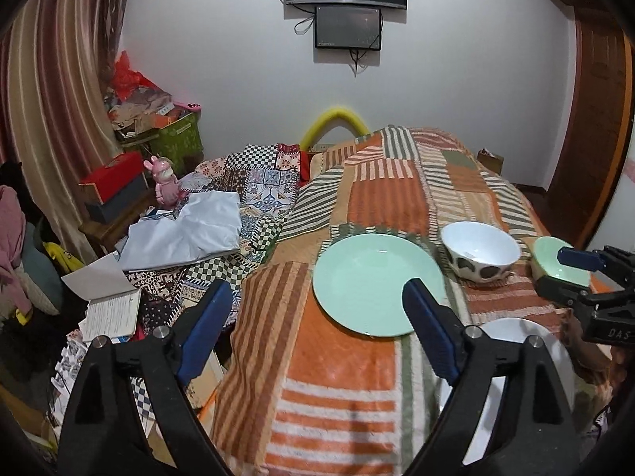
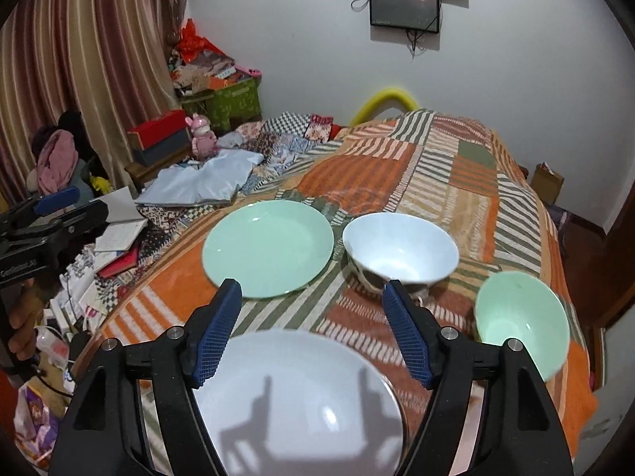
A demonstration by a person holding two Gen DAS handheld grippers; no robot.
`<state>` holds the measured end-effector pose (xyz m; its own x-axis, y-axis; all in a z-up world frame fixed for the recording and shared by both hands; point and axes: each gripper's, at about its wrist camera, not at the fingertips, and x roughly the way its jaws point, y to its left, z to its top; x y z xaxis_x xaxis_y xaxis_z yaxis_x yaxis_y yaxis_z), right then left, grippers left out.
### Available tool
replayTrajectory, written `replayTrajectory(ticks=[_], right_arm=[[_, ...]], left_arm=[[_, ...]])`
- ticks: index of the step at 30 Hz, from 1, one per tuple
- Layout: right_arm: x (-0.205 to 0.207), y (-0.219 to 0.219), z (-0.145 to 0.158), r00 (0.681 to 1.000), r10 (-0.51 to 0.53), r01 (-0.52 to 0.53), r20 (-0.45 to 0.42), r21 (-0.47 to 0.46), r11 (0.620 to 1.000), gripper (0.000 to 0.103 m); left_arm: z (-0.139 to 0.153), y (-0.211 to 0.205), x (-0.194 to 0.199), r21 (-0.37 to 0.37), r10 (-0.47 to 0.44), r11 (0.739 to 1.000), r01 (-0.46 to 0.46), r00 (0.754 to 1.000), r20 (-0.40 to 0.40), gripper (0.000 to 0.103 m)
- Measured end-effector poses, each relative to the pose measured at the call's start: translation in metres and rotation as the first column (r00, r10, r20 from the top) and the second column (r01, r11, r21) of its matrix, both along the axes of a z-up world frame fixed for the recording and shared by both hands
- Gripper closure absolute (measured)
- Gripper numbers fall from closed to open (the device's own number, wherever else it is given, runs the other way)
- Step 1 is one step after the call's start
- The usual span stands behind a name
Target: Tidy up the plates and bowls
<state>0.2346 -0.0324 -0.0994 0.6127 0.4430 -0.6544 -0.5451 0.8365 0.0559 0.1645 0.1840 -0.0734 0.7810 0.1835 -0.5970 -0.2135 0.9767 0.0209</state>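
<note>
1. Left gripper (image 1: 317, 297): spread wide, empty, above the striped blanket (image 1: 357, 377).
2. Right gripper (image 2: 311, 297): apart, empty, over the white plate (image 2: 297, 396).
3. Beyond on the bed: green plate (image 2: 268, 248), white bowl (image 2: 401, 248), green bowl (image 2: 522, 317).

Left wrist view: sits behind the left gripper (image 1: 317, 297), looks forward and down along a blanket-covered bed (image 1: 389, 198) toward the far wall; green plate (image 1: 377, 283) close ahead, right gripper (image 1: 571, 273) at the right edge.
Right wrist view: sits behind the right gripper (image 2: 311, 297), same heading, set further right, white plate (image 2: 301, 404) directly beneath.
Shared: green plate (image 2: 268, 248), white bowl (image 2: 401, 248), green bowl (image 2: 522, 317), wall screens (image 2: 403, 0).
</note>
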Motion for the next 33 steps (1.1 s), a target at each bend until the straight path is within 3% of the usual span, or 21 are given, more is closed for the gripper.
replayTrajectory(ticks=[7, 12, 14, 15, 20, 22, 28, 33], right_arm=[[0.04, 0.025, -0.03, 0.992, 0.019, -0.023, -0.123, -0.03, 0.999, 0.033], [0.066, 0.04, -0.054, 0.971, 0.027, -0.04, -0.236, -0.05, 0.998, 0.034], [0.071, 0.045, -0.06, 0.962, 0.034, -0.054, -0.272, -0.065, 0.996, 0.042], [0.072, 0.048, -0.062, 0.957, 0.041, -0.065, -0.286, -0.075, 0.995, 0.051], [0.078, 0.061, -0.072, 0.95, 0.035, -0.079, -0.31, -0.131, 0.988, 0.057], [0.082, 0.063, -0.076, 0.951, 0.016, -0.065, -0.31, -0.15, 0.986, 0.061], [0.091, 0.07, -0.089, 0.943, 0.001, -0.061, -0.333, -0.17, 0.984, 0.069], [0.098, 0.071, -0.093, 0.936, -0.012, -0.046, -0.352, -0.156, 0.987, 0.073]], left_arm=[[-0.039, 0.037, 0.057, -0.063, 0.025, 0.997, -0.032, 0.995, -0.099, 0.015], [-0.075, 0.05, 0.09, -0.09, -0.005, 0.996, -0.011, 0.984, -0.175, 0.015], [-0.089, 0.05, 0.102, -0.082, -0.015, 0.997, -0.002, 0.978, -0.206, 0.015], [-0.097, 0.05, 0.107, -0.087, -0.022, 0.996, 0.002, 0.974, -0.224, 0.016], [-0.123, 0.049, 0.127, -0.143, -0.086, 0.989, 0.046, 0.955, -0.285, 0.038], [-0.13, 0.049, 0.134, -0.149, -0.099, 0.987, 0.056, 0.949, -0.3, 0.051], [-0.144, 0.046, 0.148, -0.199, -0.16, 0.975, 0.099, 0.934, -0.32, 0.074], [-0.147, 0.043, 0.153, -0.204, -0.173, 0.973, 0.111, 0.932, -0.318, 0.079]])
